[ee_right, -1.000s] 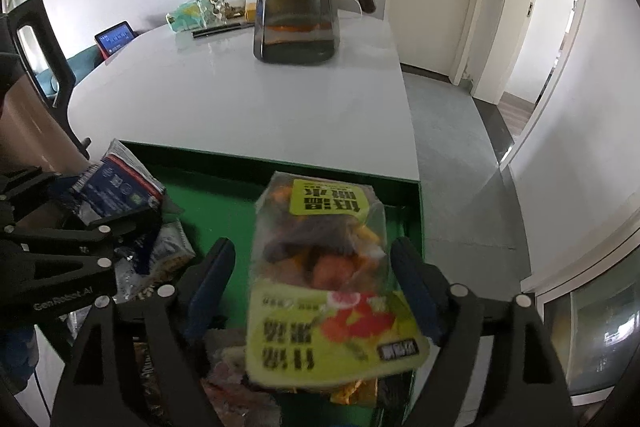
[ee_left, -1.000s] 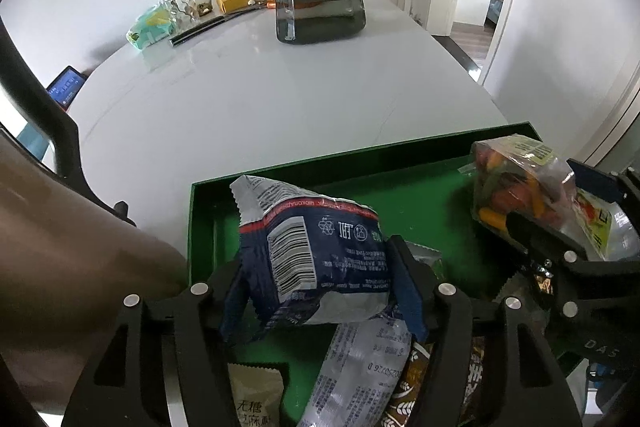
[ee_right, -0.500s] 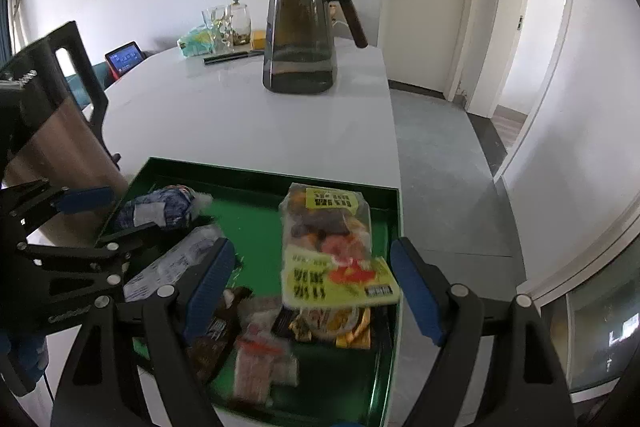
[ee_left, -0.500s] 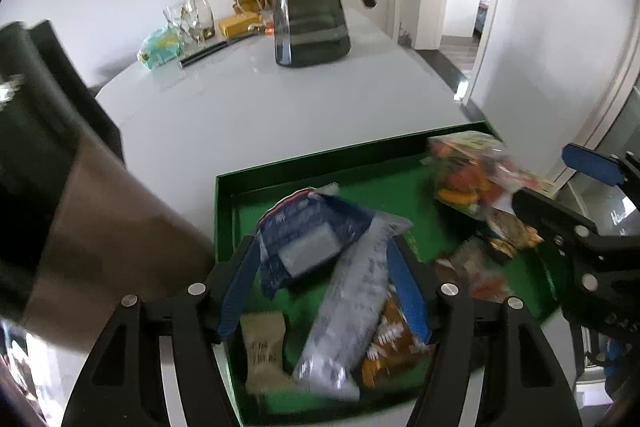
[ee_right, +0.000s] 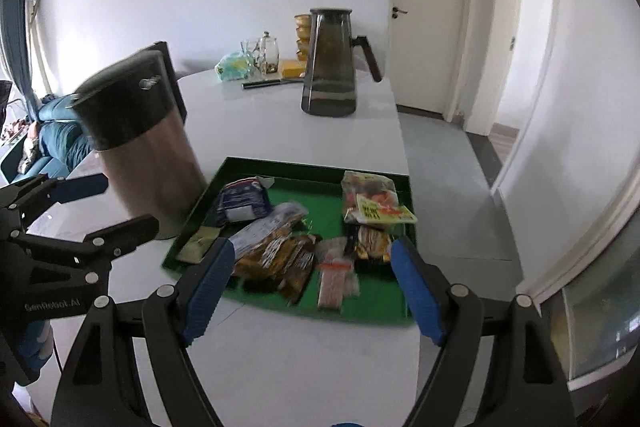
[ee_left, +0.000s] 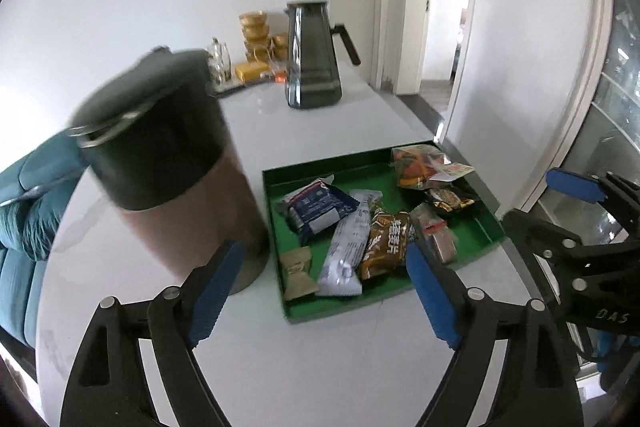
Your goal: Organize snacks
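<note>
Now both tongs — left gripper (ee_left: 316, 291), right gripper (ee_right: 310, 291) — gape empty, left's jaws just opened; crinkly foil snack packets (ee_right: 276, 251) ahead in the green tray (ee_right: 304, 165) feel light, slippery — pinch mid-body.

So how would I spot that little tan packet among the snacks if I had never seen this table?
Find the green tray on the white table, beside the tall copper and black canister. Go to the tray's near corner on the canister's side: the small tan packet lies there, next to the long silver white packet. It is the smallest, plainest wrapper, matte beige with pinched ends.
</note>
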Available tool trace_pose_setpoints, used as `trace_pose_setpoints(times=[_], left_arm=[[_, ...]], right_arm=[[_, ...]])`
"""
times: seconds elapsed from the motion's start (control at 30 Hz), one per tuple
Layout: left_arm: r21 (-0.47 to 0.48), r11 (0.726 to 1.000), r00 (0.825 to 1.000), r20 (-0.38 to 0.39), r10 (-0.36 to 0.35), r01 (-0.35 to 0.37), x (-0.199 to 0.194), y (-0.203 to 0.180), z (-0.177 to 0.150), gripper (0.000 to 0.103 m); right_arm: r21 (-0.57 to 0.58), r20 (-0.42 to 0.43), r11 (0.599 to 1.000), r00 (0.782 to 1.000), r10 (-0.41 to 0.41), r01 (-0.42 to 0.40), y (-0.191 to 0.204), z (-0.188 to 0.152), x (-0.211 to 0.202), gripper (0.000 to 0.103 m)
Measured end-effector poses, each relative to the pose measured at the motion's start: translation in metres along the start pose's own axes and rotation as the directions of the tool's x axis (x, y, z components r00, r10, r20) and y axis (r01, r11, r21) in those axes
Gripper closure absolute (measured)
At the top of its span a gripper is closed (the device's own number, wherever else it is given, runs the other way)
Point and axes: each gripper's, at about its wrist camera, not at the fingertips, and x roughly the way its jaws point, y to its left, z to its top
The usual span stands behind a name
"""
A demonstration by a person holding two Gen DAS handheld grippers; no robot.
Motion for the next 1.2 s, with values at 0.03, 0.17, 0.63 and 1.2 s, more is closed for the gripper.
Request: trace_pose_setpoints(times=[0.03, 0.17, 0.63, 1.2], left_arm=[[0.008, 1.0, 1.0, 0.016, -0.003, 0.003, -0.009, 0.002, -0.005, 0.022], [0.04, 0.999, 0.998, 0.052, -0.019, 0.017, -0.043, 0.014, -0.027, 0.022], [0.056, 0.993, 0.993, 0.055, -0.102, 0.099, -0.112, 0.05, -0.08, 0.022], [0.088, 0.99, 0.992, 0.053, -0.117, 0.112, -0.133, 0.056, -0.099, 0.022]], right_arm=[[0.003, 0.001, 1.0, 1.0, -0.006, 0.006, 0.004, -0.002, -0.009, 0.0], [-0.006, 0.007, 0.998, 0.998, -0.055, 0.055, 0.031, -0.017, -0.047, 0.0], [0.037, 0.011, 0.992, 0.993, -0.12, 0.12, 0.109, -0.062, -0.119, 0.0], [0.077, 0.042, 0.987, 0.988, -0.147, 0.144, 0.127, -0.085, -0.133, 0.0]])
